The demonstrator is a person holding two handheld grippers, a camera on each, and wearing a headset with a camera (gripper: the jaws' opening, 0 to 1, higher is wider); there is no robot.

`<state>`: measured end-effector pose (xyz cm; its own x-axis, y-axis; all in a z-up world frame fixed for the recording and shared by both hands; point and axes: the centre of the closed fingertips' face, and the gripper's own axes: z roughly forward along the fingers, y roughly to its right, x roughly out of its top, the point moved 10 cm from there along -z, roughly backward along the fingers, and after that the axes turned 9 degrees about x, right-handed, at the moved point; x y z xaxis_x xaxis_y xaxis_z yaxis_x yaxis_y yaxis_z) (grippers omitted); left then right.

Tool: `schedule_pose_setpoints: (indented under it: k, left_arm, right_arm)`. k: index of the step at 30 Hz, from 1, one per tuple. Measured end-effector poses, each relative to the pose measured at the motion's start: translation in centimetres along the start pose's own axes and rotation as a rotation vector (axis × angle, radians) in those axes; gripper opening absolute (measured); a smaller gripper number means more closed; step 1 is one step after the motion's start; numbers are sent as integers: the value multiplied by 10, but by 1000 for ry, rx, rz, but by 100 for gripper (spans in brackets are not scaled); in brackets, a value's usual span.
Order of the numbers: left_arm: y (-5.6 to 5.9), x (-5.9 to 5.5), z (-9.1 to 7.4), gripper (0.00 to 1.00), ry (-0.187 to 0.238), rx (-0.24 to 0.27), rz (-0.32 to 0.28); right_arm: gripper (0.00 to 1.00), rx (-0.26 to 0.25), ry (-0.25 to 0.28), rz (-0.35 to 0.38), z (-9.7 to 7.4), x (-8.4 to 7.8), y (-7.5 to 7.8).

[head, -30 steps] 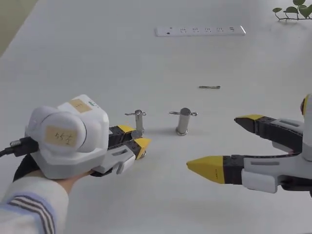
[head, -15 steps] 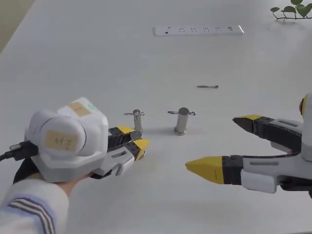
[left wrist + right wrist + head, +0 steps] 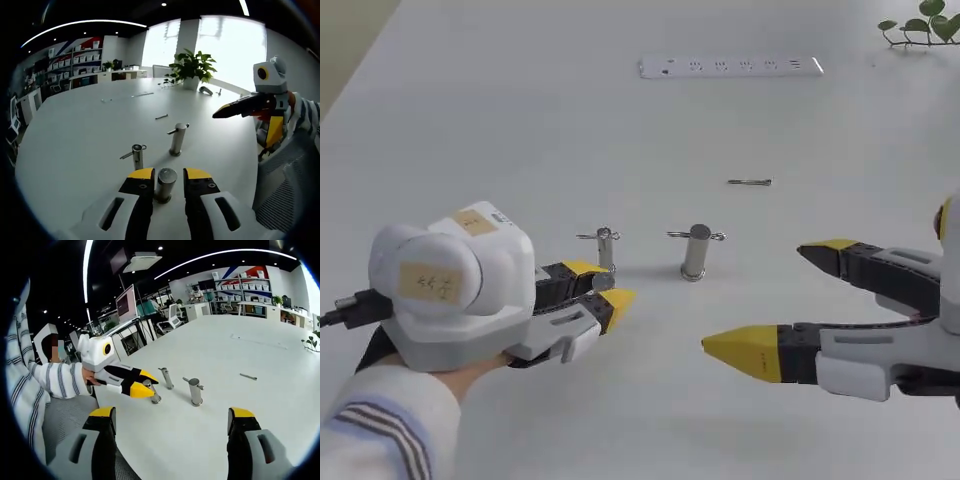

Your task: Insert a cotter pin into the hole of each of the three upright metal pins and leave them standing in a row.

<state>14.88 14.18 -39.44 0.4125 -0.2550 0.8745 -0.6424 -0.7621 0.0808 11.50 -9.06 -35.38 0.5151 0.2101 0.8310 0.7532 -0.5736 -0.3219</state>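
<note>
Pin [image 3: 166,184] stands between jaws of left gripper [image 3: 167,173], grip unclear; cottered pin [image 3: 137,155] just ahead, second cottered pin [image 3: 177,139] beside it. Right gripper [image 3: 170,416] gapes wide, empty, loose cotter [image 3: 749,181] well past its tips.

A broad white table [image 3: 520,120] takes up most of the room. Near the table's far edge lies a white power strip [image 3: 731,65], and at its far right corner trail the leaves of a plant [image 3: 920,20]. Past the table's left edge shows tan floor [image 3: 345,30]. Beyond the table stand shelves [image 3: 75,62], bright windows [image 3: 220,45] and desks with a monitor [image 3: 126,302]. Light strips [image 3: 220,257] cross the dark ceiling above it.
</note>
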Motion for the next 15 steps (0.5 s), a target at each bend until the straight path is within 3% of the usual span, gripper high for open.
schedule_pose_setpoints:
  k: [6,11,15]
  left_arm:
    - [-4,9,-10,35,60,-60,8]
    - [-11,10,-26,46,57,-96,31]
    - [-19,4,-36,64,30,-92,57]
  right_arm:
    - [91,0,7,1,-1,2,0]
    - [91,-6,6,-3,-2,3,0]
    - [91,-9,5,-4,-2,3,1]
